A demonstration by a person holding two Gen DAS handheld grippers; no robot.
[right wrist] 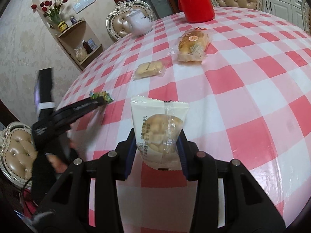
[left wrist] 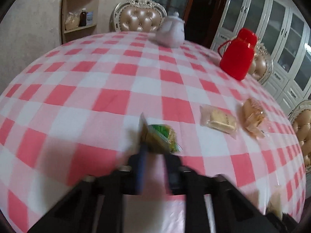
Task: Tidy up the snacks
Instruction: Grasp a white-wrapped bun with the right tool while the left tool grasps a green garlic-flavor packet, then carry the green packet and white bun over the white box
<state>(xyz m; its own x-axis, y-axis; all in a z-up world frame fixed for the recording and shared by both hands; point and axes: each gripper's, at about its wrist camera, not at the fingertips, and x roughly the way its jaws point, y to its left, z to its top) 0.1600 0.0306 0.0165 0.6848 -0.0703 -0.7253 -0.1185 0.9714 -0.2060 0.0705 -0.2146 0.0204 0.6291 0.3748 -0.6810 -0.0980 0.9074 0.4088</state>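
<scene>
My left gripper [left wrist: 155, 151] is shut on a green and yellow snack packet [left wrist: 158, 136] and holds it above the pink checked tablecloth [left wrist: 97, 97]; the view is blurred. The same packet [right wrist: 102, 96] and left gripper [right wrist: 97, 102] show at the left of the right wrist view. My right gripper [right wrist: 158, 145] is shut on a white bread packet [right wrist: 160, 132], held upright above the cloth. A clear-wrapped yellow cake [right wrist: 148, 69] and a larger wrapped bun [right wrist: 192, 45] lie on the table beyond; they also show in the left wrist view as the cake [left wrist: 220, 123] and the bun [left wrist: 253, 117].
A red thermos jug [right wrist: 195, 2] and a white teapot [right wrist: 139, 22] stand at the far side of the table. Padded chairs [left wrist: 139, 20] ring the table. A corner shelf [right wrist: 81, 44] with jars and flowers stands at the wall. White cabinets [left wrist: 281, 38] fill the right.
</scene>
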